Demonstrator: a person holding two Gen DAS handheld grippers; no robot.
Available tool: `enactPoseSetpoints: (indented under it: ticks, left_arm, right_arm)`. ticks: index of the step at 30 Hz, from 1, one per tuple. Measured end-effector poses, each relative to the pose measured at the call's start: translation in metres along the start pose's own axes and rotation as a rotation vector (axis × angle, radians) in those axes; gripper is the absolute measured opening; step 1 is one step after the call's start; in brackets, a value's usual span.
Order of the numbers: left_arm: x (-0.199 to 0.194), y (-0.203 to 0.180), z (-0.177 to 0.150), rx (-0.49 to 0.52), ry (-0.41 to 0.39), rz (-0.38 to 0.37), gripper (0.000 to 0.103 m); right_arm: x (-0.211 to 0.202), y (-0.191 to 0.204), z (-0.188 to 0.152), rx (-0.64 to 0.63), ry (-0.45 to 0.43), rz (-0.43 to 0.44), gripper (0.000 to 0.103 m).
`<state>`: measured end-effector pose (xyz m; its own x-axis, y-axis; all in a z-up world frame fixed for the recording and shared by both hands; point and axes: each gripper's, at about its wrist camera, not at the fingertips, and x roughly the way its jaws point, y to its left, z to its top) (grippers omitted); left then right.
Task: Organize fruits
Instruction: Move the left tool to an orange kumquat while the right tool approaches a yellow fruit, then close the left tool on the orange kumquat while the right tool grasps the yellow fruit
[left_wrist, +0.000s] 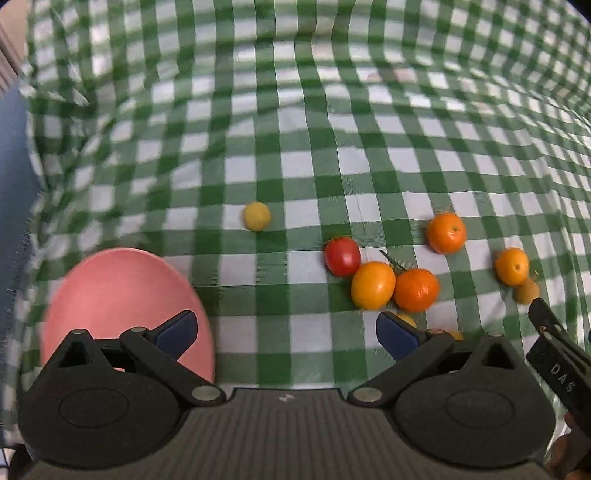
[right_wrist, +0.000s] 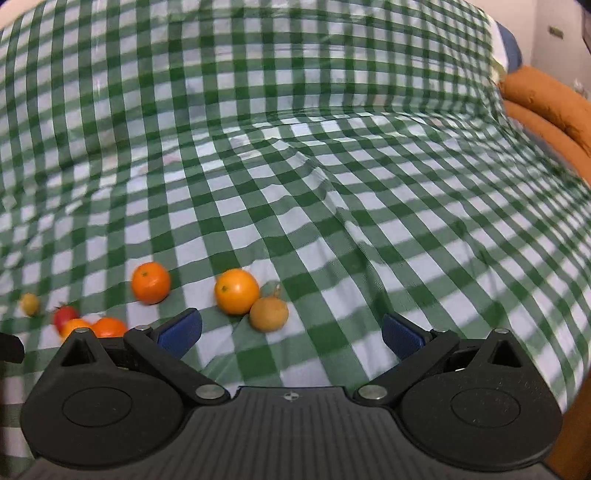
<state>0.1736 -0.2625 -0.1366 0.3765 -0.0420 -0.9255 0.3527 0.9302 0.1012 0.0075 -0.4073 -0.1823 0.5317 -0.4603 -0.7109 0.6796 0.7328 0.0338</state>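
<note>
- Left wrist view: left tongs (left_wrist: 286, 334) spread wide, blue pads empty, hovering above the green-and-white checked cloth (left_wrist: 295, 147).
- Pink plate (left_wrist: 110, 295) lies on the cloth just behind the left finger — nothing on the part in view.
- Ahead and to the right, fruit is scattered on the cloth: a small yellow fruit (left_wrist: 256, 216) alone; a red tomato (left_wrist: 342, 256) touching a yellow-orange citrus (left_wrist: 373, 285), which touches a stemmed orange (left_wrist: 416, 290); a second orange (left_wrist: 446, 232) apart, farther back; a smaller orange (left_wrist: 512, 266) at right with a brownish fruit (left_wrist: 527, 290) just beside it.
- Part of the other tool, a black arm, enters at the right edge.
- Right wrist view: right tongs (right_wrist: 291, 334) also spread wide, holding nothing.
- Just ahead of its left finger: the smaller orange (right_wrist: 236, 291) touching the brownish fruit (right_wrist: 269, 314); the second orange (right_wrist: 151, 282) to the left; tomato and cluster at far left, partly hidden.
- Orange cushions (right_wrist: 554, 107) lie at the right edge — image blurred.
</note>
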Motion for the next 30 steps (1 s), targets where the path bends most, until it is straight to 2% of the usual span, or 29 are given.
enactPoseSetpoints:
  ticks: [3, 6, 9, 11, 14, 15, 17, 21, 22, 23, 24, 26, 28, 30]
  left_arm:
    - [0.022, -0.004, 0.010, -0.019, 0.037, -0.014, 0.103]
    - [0.039, -0.010, 0.017, -0.013, 0.061, -0.035, 0.103]
    - [0.054, -0.013, 0.023, -0.018, 0.100, -0.099, 0.103]
    - [0.065, -0.015, 0.026, -0.025, 0.123, -0.110, 0.103]
    - [0.083, -0.015, 0.026, -0.005, 0.176, -0.099, 0.103]
    - [0.084, -0.016, 0.024, 0.014, 0.160, -0.080, 0.103]
    - [0.082, -0.019, 0.021, 0.031, 0.135, -0.070, 0.103]
    - [0.080, -0.022, 0.021, 0.018, 0.169, -0.066, 0.103]
    - [0.078, -0.020, 0.022, 0.004, 0.170, -0.067, 0.099]
    - [0.075, -0.018, 0.023, -0.016, 0.161, -0.079, 0.087]
    - [0.069, -0.016, 0.023, -0.035, 0.150, -0.081, 0.078]
    - [0.061, -0.013, 0.026, -0.053, 0.149, -0.087, 0.042]
    - [0.057, -0.009, 0.022, -0.073, 0.159, -0.115, 0.032]
    - [0.053, -0.005, 0.018, -0.092, 0.161, -0.140, 0.023]
  right_arm:
    - [0.023, 0.008, 0.004, -0.065, 0.005, -0.003, 0.102]
    - [0.045, 0.014, 0.004, -0.114, 0.047, -0.022, 0.102]
    - [0.061, 0.014, 0.006, -0.114, 0.094, -0.039, 0.102]
    - [0.071, 0.012, 0.006, -0.101, 0.117, -0.043, 0.102]
    - [0.080, 0.006, 0.006, -0.014, 0.116, -0.014, 0.102]
    - [0.080, 0.005, 0.005, 0.008, 0.109, -0.014, 0.102]
    - [0.080, 0.008, 0.003, -0.005, 0.098, -0.024, 0.102]
    - [0.078, 0.008, 0.003, -0.028, 0.106, -0.010, 0.102]
    - [0.077, 0.008, 0.003, -0.045, 0.101, -0.010, 0.100]
    - [0.075, 0.009, 0.003, -0.063, 0.091, -0.012, 0.098]
    - [0.073, 0.010, 0.002, -0.076, 0.079, -0.009, 0.091]
    - [0.069, 0.013, -0.001, -0.102, 0.060, 0.008, 0.078]
    - [0.065, 0.016, -0.002, -0.114, 0.050, 0.054, 0.044]
    - [0.061, 0.020, -0.003, -0.140, 0.042, 0.063, 0.032]
